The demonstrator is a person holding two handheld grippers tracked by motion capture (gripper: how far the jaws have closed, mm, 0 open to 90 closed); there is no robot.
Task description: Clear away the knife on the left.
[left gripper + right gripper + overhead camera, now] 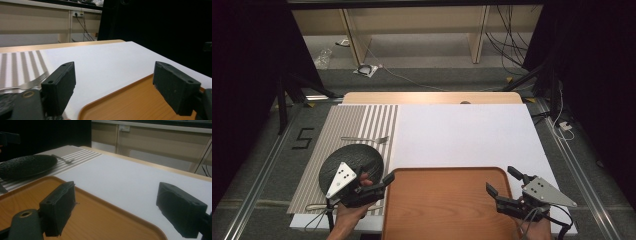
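Observation:
A brown wooden tray (pixel 447 200) lies at the table's front middle, with nothing in it. To its left a black round plate (pixel 349 162) rests on a grey striped placemat (pixel 357 120), and a silver fork (pixel 364 139) lies just beyond the plate. My left gripper (pixel 376 177) hovers open over the plate's right edge and the tray's left rim; nothing is between its jaws. My right gripper (pixel 503 181) stands open at the tray's right rim, also holding nothing. The left gripper view has the left gripper (pixel 117 85), fork (pixel 32 83) and tray (pixel 140 100). The right gripper view has the right gripper (pixel 117 207), plate (pixel 25 165) and tray (pixel 25 200).
A white mat (pixel 462 132) covers most of the table beyond the tray. Another piece of cutlery (pixel 314 205) lies at the placemat's front edge, under my left hand. Beyond the table are wooden shelving (pixel 412 30) and cables on the floor.

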